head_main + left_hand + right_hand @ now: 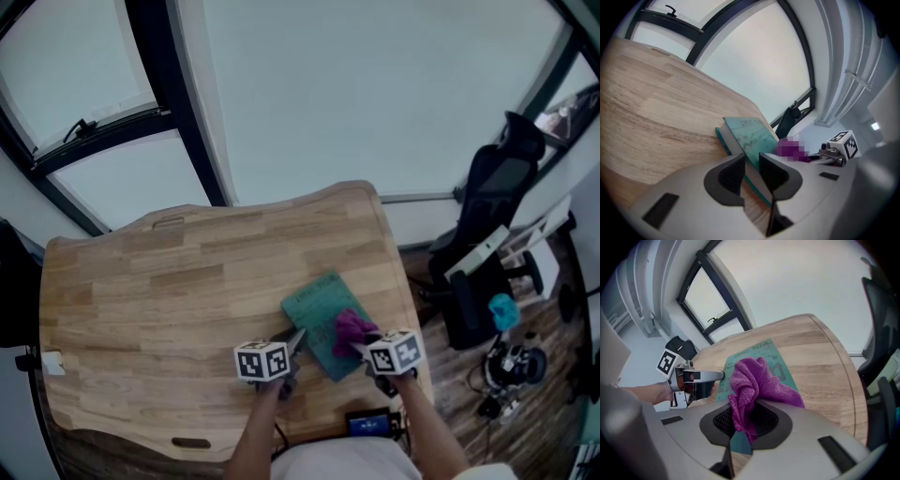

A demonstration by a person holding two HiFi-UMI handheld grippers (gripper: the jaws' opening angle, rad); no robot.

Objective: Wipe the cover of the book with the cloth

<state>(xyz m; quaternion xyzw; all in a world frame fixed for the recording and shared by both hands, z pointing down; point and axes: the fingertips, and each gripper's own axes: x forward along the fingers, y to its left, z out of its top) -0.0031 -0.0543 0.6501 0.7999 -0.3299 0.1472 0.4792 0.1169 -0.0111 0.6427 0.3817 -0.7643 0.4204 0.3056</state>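
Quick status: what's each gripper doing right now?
Left gripper: closed on the near edge of the book.
Right gripper: closed on the purple cloth, over the book's cover.

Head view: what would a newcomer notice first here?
The bright purple cloth stands out, bunched in the closed jaws of the right gripper and resting on the teal book. The book lies on the near right part of the wooden table. The left gripper clamps the book's near corner, one jaw on each side of its thickness.
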